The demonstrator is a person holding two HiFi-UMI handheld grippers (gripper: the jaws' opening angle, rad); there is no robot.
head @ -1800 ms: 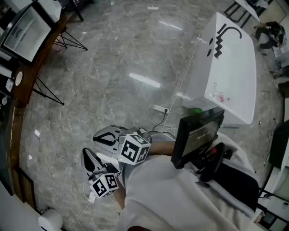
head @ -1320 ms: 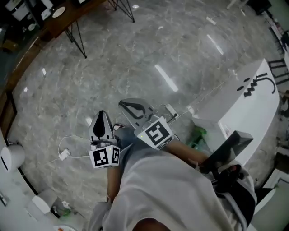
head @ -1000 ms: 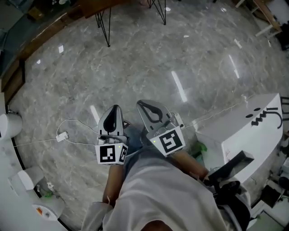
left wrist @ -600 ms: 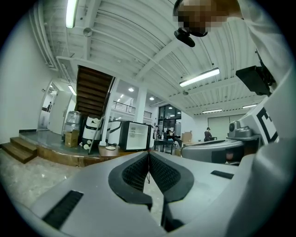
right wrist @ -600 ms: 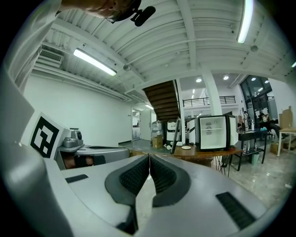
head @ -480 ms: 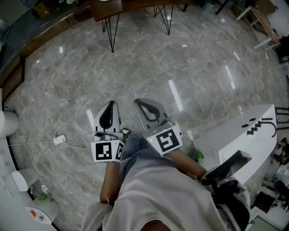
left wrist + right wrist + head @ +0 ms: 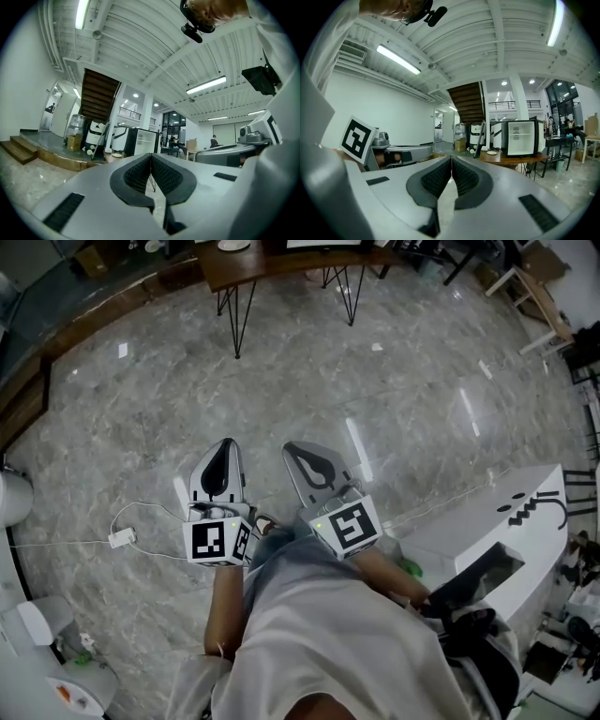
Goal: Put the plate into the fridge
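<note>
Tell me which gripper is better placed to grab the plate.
Left, marginally: the plate lies almost straight ahead of the left gripper, the right gripper further aside. Both are shut and distant.

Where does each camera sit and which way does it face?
Head view: on the head, steeply down at the floor; left gripper, right gripper, forearms show.
Left gripper view: on that gripper, level toward the fridge; its shut jaws show.
Right gripper view: likewise, plus the left gripper.
Both gripper views share fridge and plate.
</note>
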